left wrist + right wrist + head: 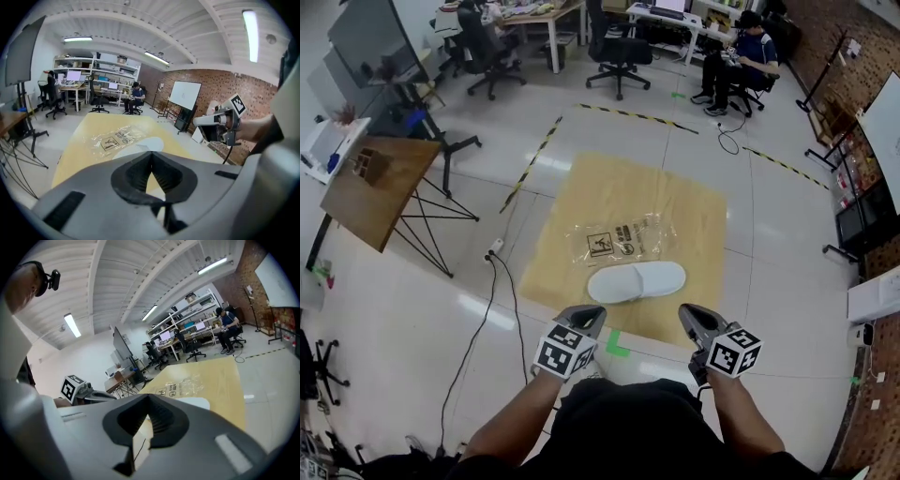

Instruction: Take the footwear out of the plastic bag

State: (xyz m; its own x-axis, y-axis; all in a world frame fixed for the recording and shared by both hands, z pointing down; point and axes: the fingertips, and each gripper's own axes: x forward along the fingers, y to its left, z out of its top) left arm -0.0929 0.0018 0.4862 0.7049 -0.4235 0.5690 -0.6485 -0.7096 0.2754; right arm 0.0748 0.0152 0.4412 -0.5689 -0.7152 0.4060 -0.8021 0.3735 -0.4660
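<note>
Looks done. Holds left gripper (586, 314) and right gripper (692, 314) pinched together, empty, with slippers (636, 281) just ahead, outside plastic bag (619, 241) beyond them (flat, seemingly empty). Calls only for withdrawing.

Slippers (636, 281) are white, plastic bag (623, 239) clear with dark print, mat (694, 216) tan.

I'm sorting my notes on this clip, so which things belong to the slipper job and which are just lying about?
Job: white slippers, clear plastic bag, yellow mat, left hand-held gripper, right hand-held gripper.
Lying about: wooden table, office chair, floor cable, green tape.
</note>
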